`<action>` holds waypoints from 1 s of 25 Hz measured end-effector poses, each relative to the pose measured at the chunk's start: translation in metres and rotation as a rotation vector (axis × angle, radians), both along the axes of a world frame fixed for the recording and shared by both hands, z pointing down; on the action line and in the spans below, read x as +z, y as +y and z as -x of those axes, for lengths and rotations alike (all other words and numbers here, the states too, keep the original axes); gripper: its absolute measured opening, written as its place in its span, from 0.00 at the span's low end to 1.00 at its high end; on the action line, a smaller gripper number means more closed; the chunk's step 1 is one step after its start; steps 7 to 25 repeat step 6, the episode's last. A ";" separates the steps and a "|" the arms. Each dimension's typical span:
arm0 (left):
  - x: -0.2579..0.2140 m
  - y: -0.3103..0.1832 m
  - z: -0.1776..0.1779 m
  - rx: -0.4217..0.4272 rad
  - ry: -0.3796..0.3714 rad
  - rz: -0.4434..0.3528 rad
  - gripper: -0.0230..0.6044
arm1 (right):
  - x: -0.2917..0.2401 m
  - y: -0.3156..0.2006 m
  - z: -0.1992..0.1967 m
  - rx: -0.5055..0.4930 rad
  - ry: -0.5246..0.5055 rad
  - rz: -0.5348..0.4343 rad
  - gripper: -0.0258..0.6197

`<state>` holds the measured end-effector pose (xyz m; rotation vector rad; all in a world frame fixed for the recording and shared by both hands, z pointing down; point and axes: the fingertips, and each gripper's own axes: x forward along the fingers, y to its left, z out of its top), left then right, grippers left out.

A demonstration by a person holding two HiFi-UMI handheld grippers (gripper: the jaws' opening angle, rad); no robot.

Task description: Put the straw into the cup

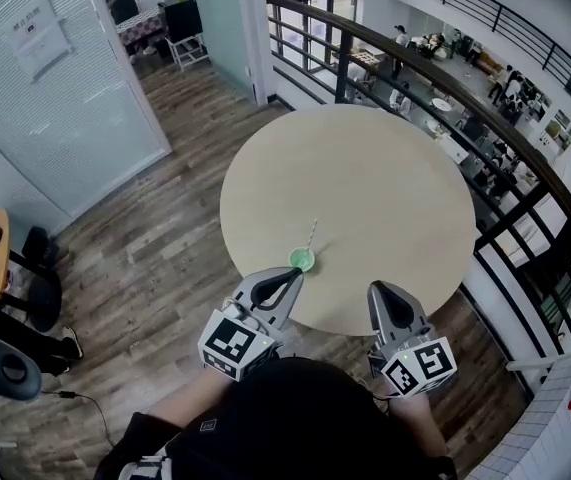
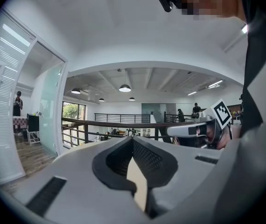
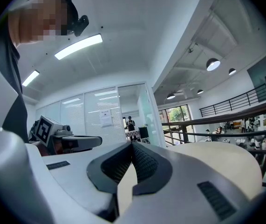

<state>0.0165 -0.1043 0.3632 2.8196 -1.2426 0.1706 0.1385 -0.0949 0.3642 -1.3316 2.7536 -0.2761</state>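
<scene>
A small green cup point(image 1: 302, 259) stands near the front edge of the round beige table point(image 1: 365, 178). A pale straw point(image 1: 312, 234) stands in the cup and leans away from me. My left gripper point(image 1: 293, 273) is shut and empty, its tips just below and left of the cup, apart from it. My right gripper point(image 1: 378, 288) is shut too, at the table's front edge to the right of the cup. In the left gripper view the jaws point(image 2: 133, 138) meet with nothing between them; likewise in the right gripper view point(image 3: 133, 143). Neither gripper view shows cup or straw.
A dark metal railing point(image 1: 435, 78) curves round the far and right side of the table, with a lower floor beyond it. A glass partition point(image 1: 55, 88) and chairs point(image 1: 5, 363) stand to the left on the wooden floor.
</scene>
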 end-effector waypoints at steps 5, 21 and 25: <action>-0.002 0.000 0.003 0.007 0.004 0.002 0.05 | -0.002 -0.001 0.005 -0.001 -0.006 0.001 0.07; -0.002 0.000 0.003 0.010 0.004 0.004 0.05 | -0.003 -0.002 0.005 -0.001 -0.006 0.001 0.07; -0.002 0.000 0.003 0.010 0.004 0.004 0.05 | -0.003 -0.002 0.005 -0.001 -0.006 0.001 0.07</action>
